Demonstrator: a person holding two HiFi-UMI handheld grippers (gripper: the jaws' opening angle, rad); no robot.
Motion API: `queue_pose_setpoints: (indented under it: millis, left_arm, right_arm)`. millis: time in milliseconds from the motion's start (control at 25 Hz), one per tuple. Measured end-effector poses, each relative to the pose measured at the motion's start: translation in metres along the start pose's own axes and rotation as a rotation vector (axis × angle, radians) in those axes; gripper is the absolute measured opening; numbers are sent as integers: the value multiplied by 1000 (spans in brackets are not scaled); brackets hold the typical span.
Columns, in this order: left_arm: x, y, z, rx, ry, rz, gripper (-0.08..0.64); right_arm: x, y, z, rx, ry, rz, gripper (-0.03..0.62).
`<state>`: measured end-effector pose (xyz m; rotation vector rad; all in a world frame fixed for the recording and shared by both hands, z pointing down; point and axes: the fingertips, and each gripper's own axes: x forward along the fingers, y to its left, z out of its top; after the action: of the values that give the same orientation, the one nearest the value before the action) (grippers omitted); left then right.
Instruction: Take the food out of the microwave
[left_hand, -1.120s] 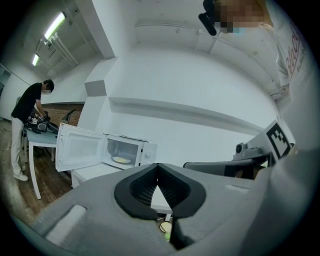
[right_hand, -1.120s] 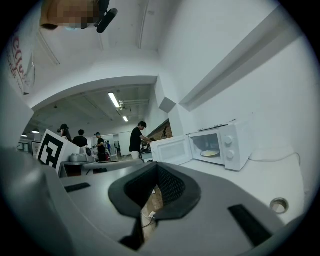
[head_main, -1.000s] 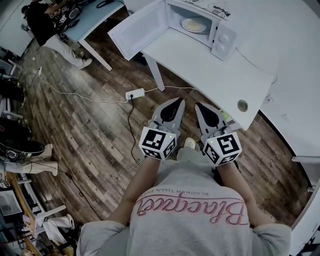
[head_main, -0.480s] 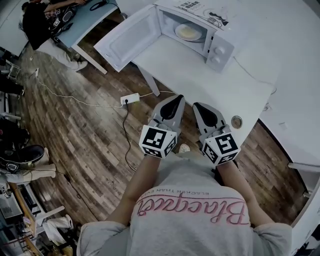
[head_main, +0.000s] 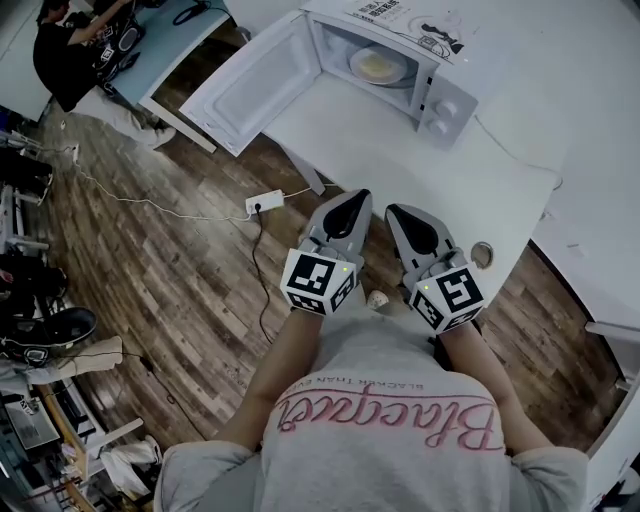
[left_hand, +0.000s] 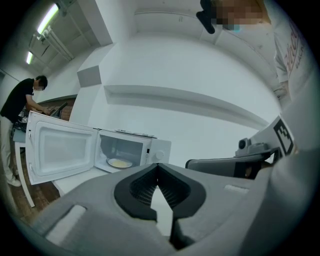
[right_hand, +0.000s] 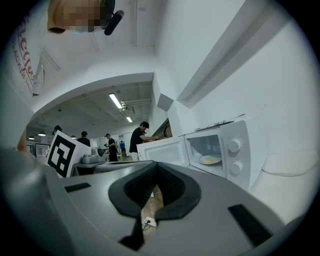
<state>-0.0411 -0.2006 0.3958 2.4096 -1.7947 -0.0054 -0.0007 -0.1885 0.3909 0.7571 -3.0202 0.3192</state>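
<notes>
Wood floor (head_main: 180, 290) w/ a white power strip (head_main: 266, 203) and thin cord (head_main: 150, 200) left of the white table (head_main: 400, 160). Person in black (head_main: 65, 50) at a blue table (head_main: 165, 40) far top-left; right gripper view shows more ppl (right_hand: 111, 145) in the bkgd. Round hole cap (head_main: 482, 254) in the table's near corner, just right of the right gripper. White microwave (head_main: 445, 95) sits at the table's far end. Its door (head_main: 255, 85) is swung wide open to the left, 2 knobs (head_main: 452, 85) on the right panel, cavity facing the grippers. Plate w/ yellowish food (head_main: 378, 65) is inside on the cavity floor. Only bare tabletop lies between it and the grippers, well apart. Left gripper (head_main: 355, 196) and right gripper (head_main: 398, 212) are side by side at the table's near edge, pointing level toward the microwave. Both have jaws closed tip to tip, holding nothing. In the left gripper view the plate is up-left of the jaws; in the right gripper view it's to the right. Printed sheet (head_main: 400, 20) on top of the microwave, txt too small to read. Pink script on the person's grey shirt (head_main: 385, 420), seen upside down, looks like "Blacquet", not sure.
</notes>
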Motion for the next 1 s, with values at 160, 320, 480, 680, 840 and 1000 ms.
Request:
queue_pose_setpoints:
  millis: [160,320,480,680,840,1000]
  left_arm:
    - [22,23,7,2,-5,-26,5]
    - [51,48,13,14,2,-71,5]
    - [82,81,22,5,5,-110,3]
    - [120,114,29,-4,10,-159,5]
    - [144,136,25,-56,31,-197,5]
    - [166,155,14,-133,90,-259,11]
  right_arm:
    - [22,-20,9,-3,-18,-51,9]
    - [55,-42,15,-10,-25,-98,9]
    - [89,-61,22,-20,-22,-144,9]
    - [124,-89,27,-13,-21,-205,9]
    - [148,-108,27,2,-10,-253,9]
    - [169,-122,27,8,-7,-290,9]
